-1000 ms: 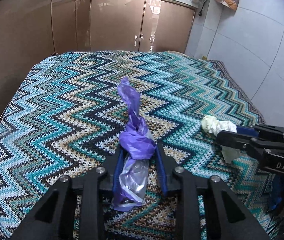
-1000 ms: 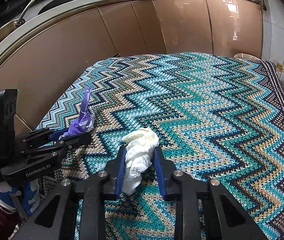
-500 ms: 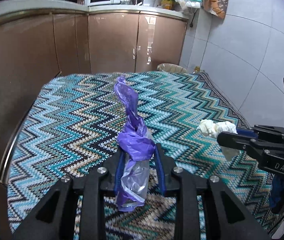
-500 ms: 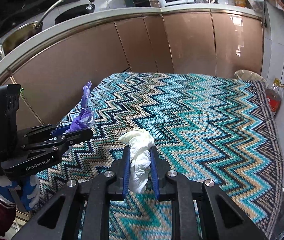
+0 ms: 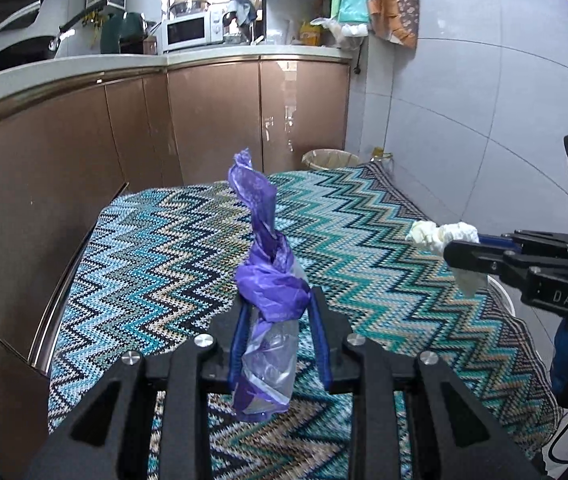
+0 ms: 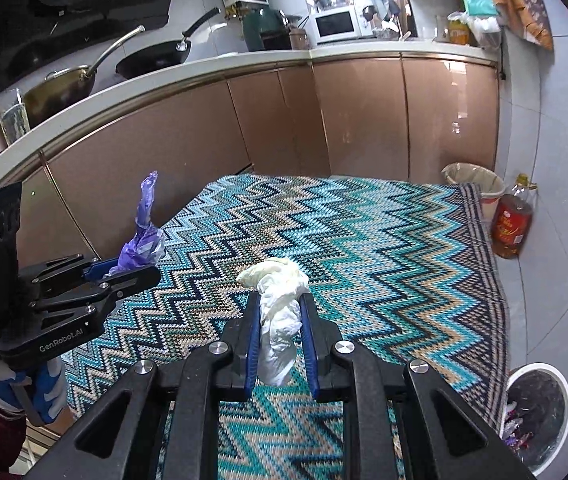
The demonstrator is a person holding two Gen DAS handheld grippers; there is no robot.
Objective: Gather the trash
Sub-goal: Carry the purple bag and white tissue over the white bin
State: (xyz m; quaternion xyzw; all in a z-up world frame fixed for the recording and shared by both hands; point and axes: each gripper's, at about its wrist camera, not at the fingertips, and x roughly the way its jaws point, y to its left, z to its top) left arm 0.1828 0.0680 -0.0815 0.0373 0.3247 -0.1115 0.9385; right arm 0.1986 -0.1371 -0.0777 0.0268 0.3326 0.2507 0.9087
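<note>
Both pairs of jaws are clamped on trash: the left gripper pinches a twisted purple plastic bag, the right gripper a crumpled white tissue wad. Compared with a second ago, both have lifted off the zigzag-patterned teal rug, so countertop, white microwave and a white-rimmed waste bin now show.

Both tools, left and right, now higher above the rug.
</note>
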